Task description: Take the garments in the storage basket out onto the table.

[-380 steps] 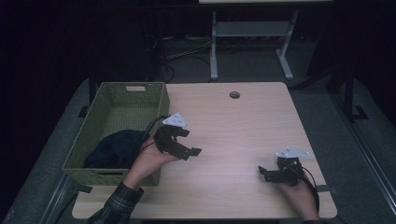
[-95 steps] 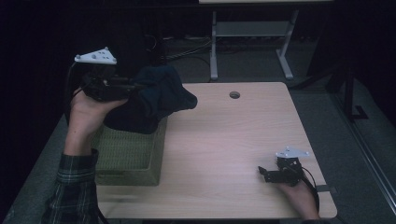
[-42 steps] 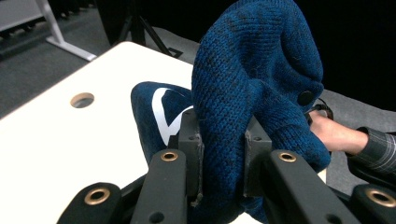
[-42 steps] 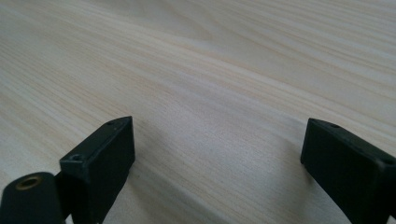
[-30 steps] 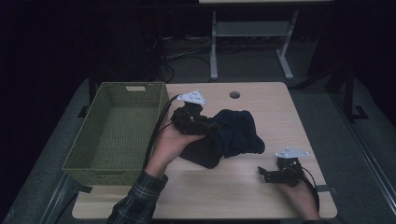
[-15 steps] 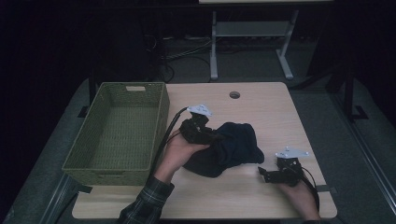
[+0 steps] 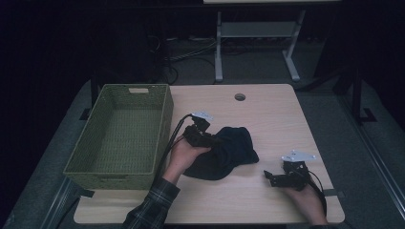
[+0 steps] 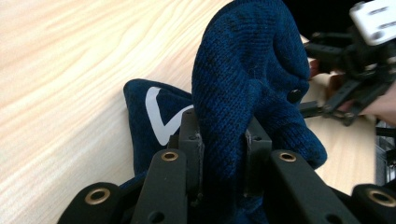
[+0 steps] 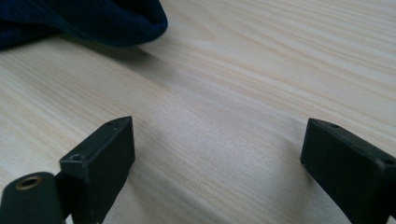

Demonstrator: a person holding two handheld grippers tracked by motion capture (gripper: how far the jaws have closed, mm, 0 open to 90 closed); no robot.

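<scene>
A dark blue knitted garment [image 7: 224,151] lies bunched on the wooden table [image 7: 267,109], just right of the green wicker basket [image 7: 122,133]. My left gripper [image 7: 206,138] is shut on a fold of it; in the left gripper view the blue knit [image 8: 243,93], with a white mark on it, is pinched between the two pads. My right gripper [image 7: 272,177] rests low at the table's front right, apart from the garment. Its jaws stand wide open over bare wood [image 9: 215,149], and the garment's edge [image 9: 93,21] lies beyond them.
The basket stands at the table's left side with nothing showing inside it. A round cable hole [image 7: 239,97] sits near the far edge. Behind the table are a metal stand [image 7: 258,33] and cables on the floor.
My left hand has come down and slightly towards the near side with the garment, which now lies spread lower on the table. The right gripper has stayed where it was.
</scene>
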